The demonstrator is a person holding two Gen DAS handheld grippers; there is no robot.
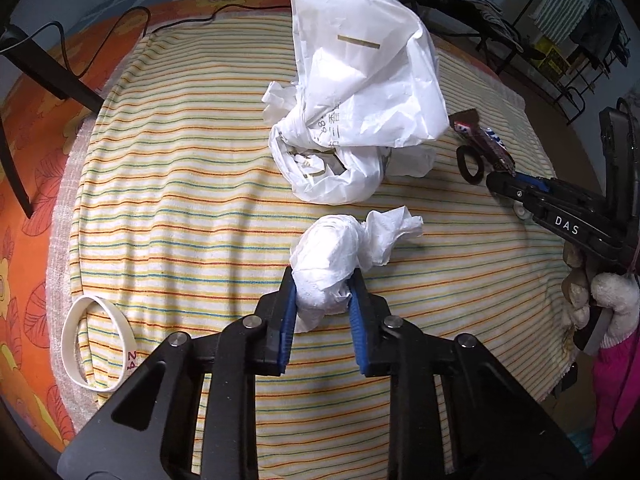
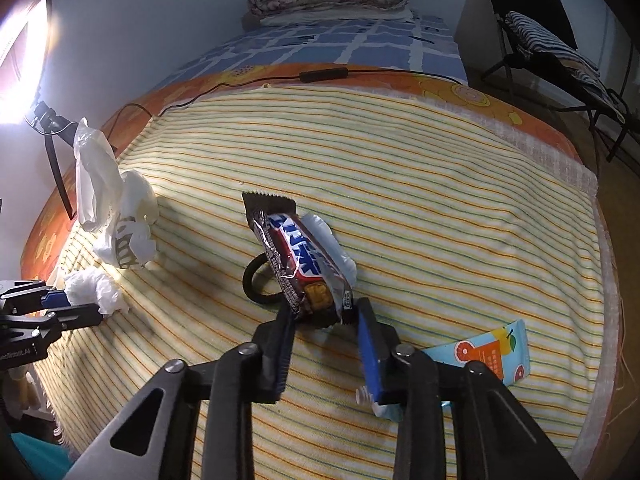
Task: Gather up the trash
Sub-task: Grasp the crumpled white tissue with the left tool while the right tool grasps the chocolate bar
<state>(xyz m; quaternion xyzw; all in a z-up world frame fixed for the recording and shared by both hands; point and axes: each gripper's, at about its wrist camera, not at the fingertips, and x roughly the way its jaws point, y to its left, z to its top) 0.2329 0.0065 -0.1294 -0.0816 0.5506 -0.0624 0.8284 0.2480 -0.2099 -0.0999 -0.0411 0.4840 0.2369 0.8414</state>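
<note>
White tissue paper, crumpled into a wad (image 1: 336, 264), sits between the blue pads of my left gripper (image 1: 323, 294), and both pads press into it, so I judge this hand is clamped on the tissue wad. The wad is just in front of the white plastic bag (image 1: 360, 92), which lies on the striped towel (image 1: 180, 184) with its mouth open toward me and some paper scraps already inside.

My right gripper (image 2: 324, 316) holds the lower end of a chocolate bar wrapper (image 2: 300, 264). The wrapper stands up tilted, and its torn end is between the two fingers. The fingers look quite far apart for such a thin thing, so I think the grip is only on the edges and may be weak.

To do this step well, I would carry the tissue wad forward and a little up, over the rim of the bag mouth, and release it only when it is fully above the opening. The bag is soft and can fold shut if I push its edge, so I should come from above, not from the side. The right hand should wait well apart until the left one is out.

A black hair tie (image 2: 260, 284), a juice pouch (image 2: 484, 360) and a white wristband (image 1: 100, 344) also lie on the towel.
</note>
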